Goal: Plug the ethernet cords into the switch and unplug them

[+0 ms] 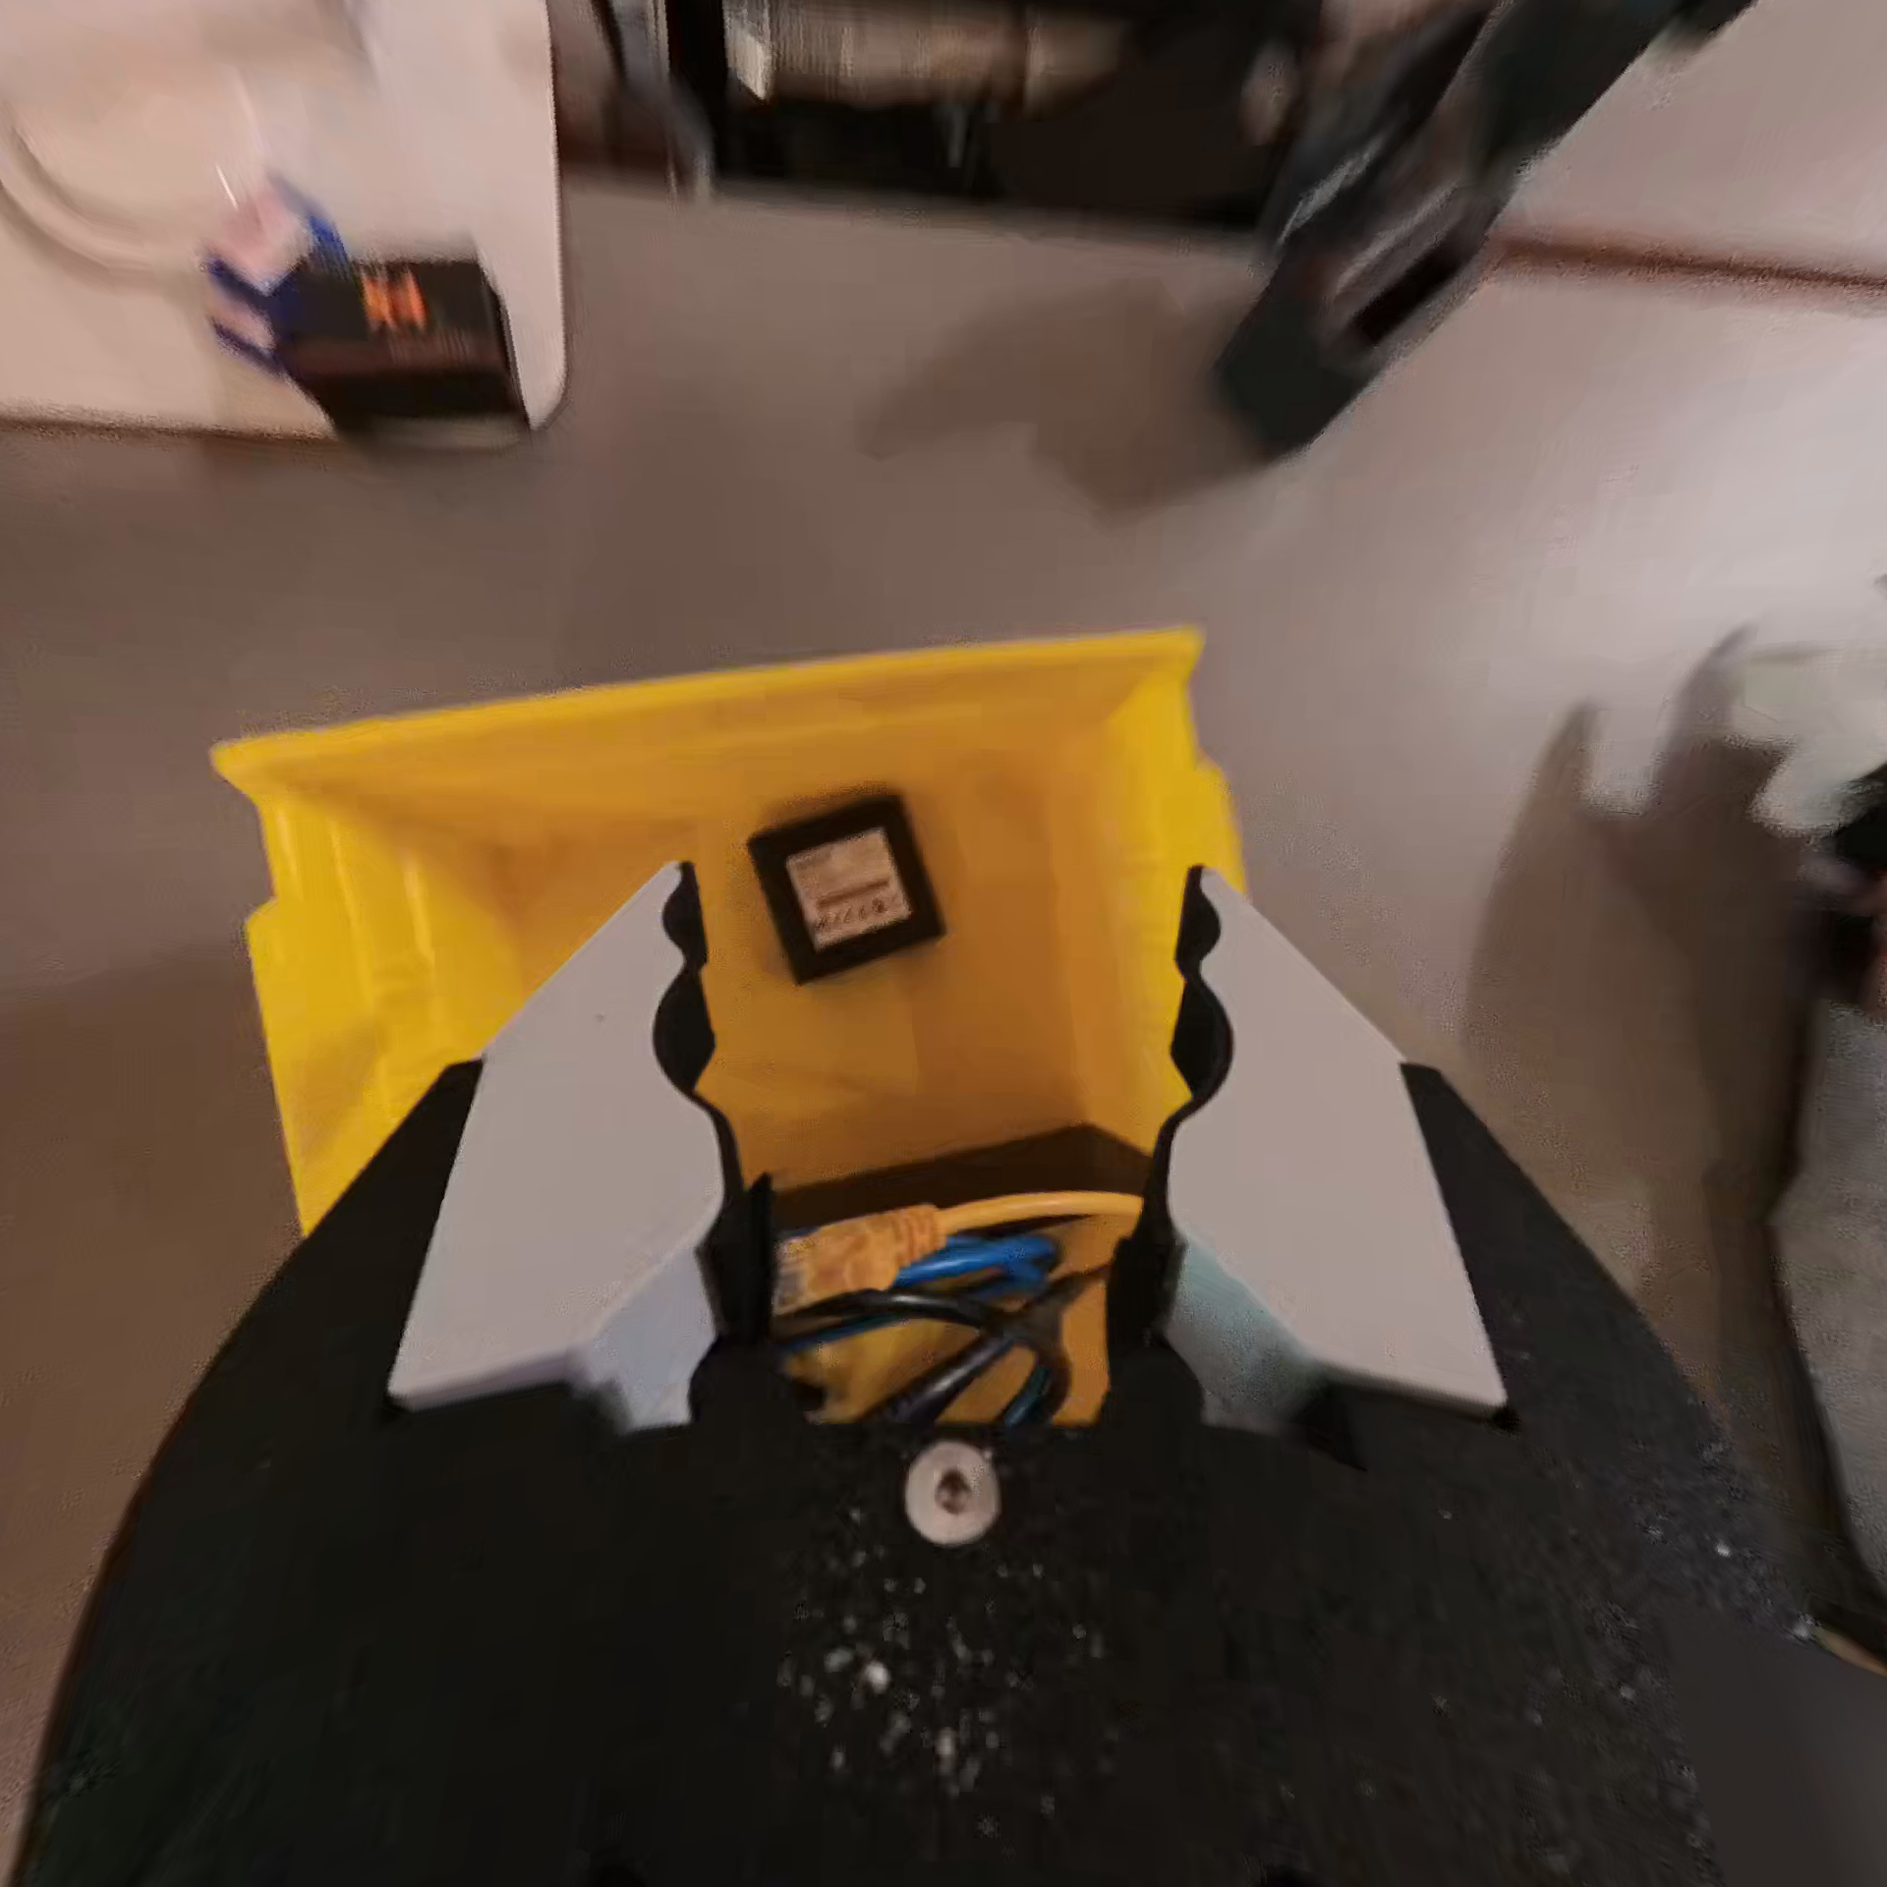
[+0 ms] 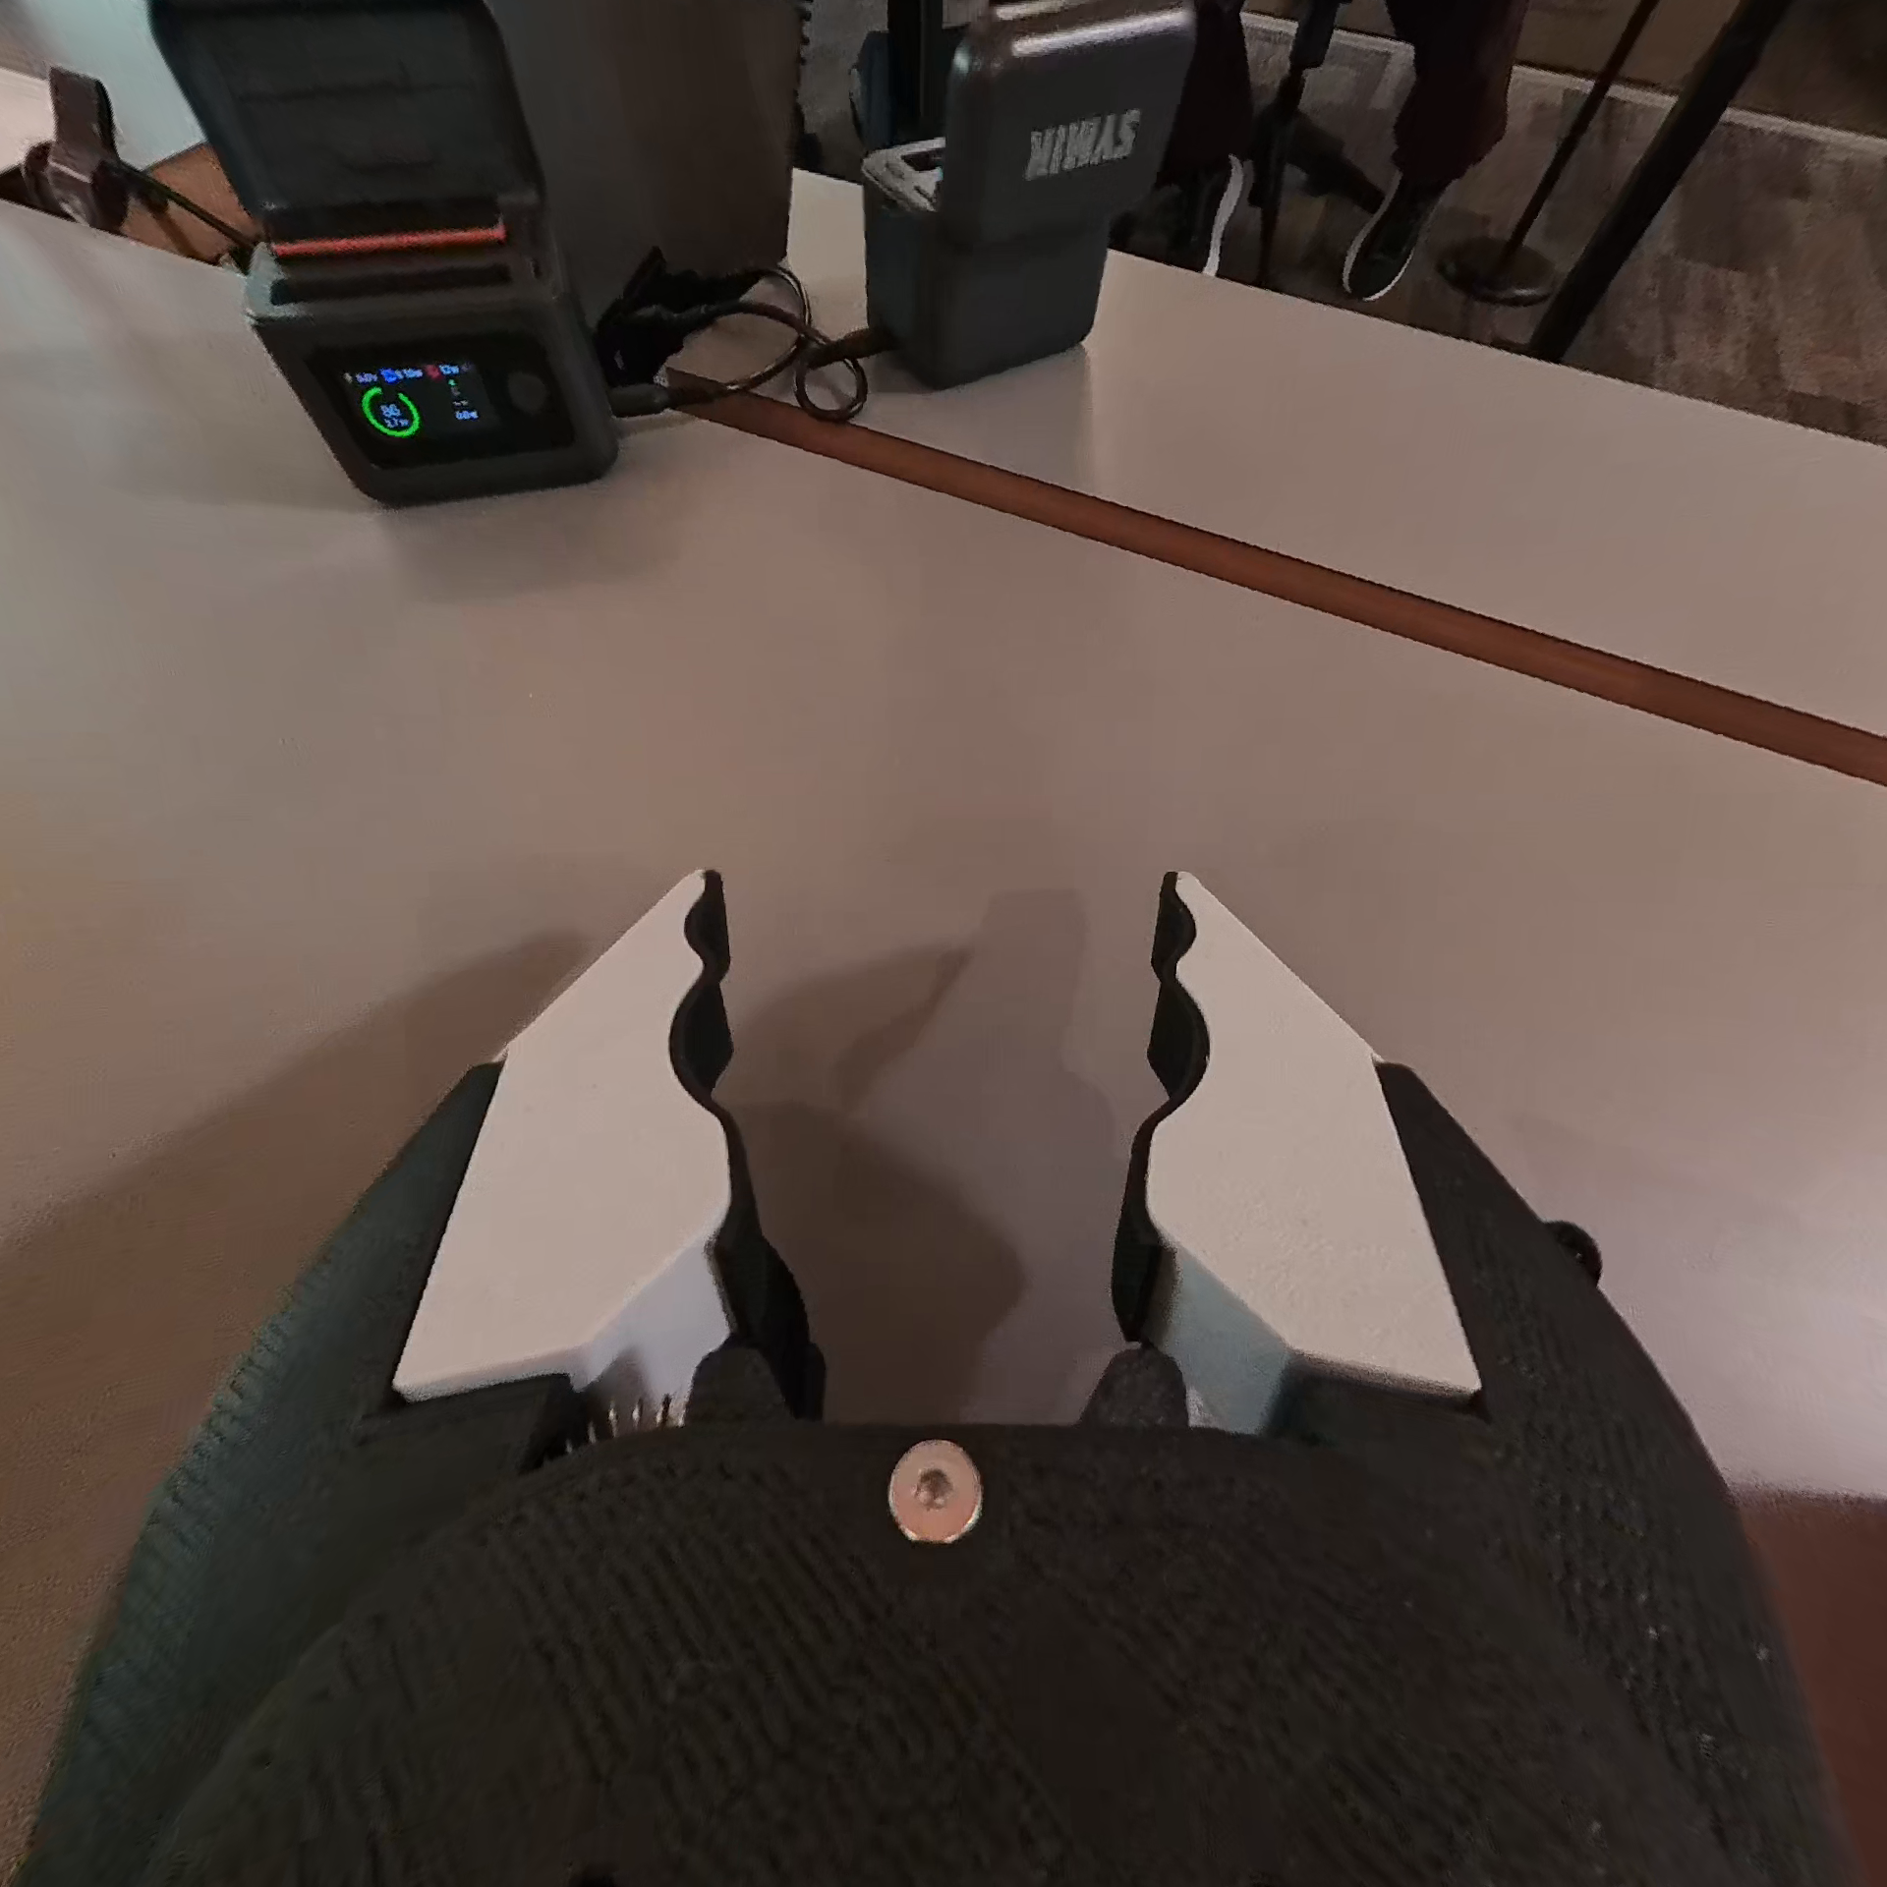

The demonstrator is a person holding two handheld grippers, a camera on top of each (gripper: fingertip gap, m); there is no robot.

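In the left wrist view we have the left gripper (image 1: 945, 899) poised over the open yellow bin (image 1: 654, 776), its jaws wide apart and clamped on nothing; nearest us, low in the centre of the frame and down between the roots of the fingers, lies the tangle of ethernet cords (image 1: 950, 1276), a yellow one on top with blue and black loops under it; the yellow cord's plug (image 1: 807, 1266) sits at the left end of the tangle, and its long axis runs roughly left to right across the frame, crosswise to the fingers rather than along them; we judge that the coming grasp turns on exactly this, since the cords lie below and behind the fingertips, so the gripper must draw back and drop before it can close on the plug. Farther up the bin floor, between the fingertips, a small black square block (image 1: 845, 886) rests alone; whether it is the switch we cannot tell through the blur. Beyond the bin, the grey table (image 1: 715, 531) carries a dark box (image 1: 408, 337) at upper left.

In the right wrist view the right gripper (image 2: 939, 899) hangs over bare table (image 2: 919, 664), jaws likewise apart and empty; a power station with a lit screen (image 2: 429, 398) stands at upper left; so the left gripper is plainly the nearer to the cords.
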